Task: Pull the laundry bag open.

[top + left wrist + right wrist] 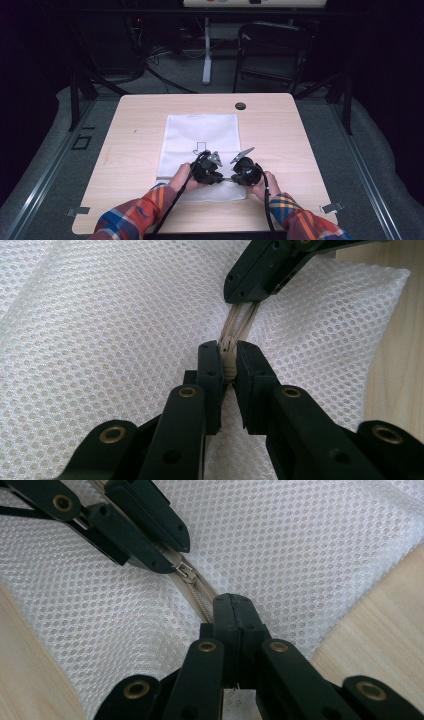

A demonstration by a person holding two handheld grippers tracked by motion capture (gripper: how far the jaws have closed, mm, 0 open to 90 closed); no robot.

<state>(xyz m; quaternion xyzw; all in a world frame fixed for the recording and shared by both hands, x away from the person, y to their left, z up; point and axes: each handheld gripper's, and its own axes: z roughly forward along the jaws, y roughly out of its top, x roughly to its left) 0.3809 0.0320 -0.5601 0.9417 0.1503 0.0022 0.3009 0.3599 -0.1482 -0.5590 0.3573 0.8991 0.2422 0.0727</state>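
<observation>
A white mesh bag [200,137] is lying flat in the middle of the light wooden tabletop [135,150], its beige zipper [239,322] running along the edge nearest the person. The left tool [228,362] is clenching the zipper at its slider, jaws pressing in on it from both sides. The right tool [233,611] is gripping the zipper tape just beside it, jaws closed tight together on the fabric. Both hands, in plaid sleeves [135,212], are holding the tools close together over the bag's near edge.
</observation>
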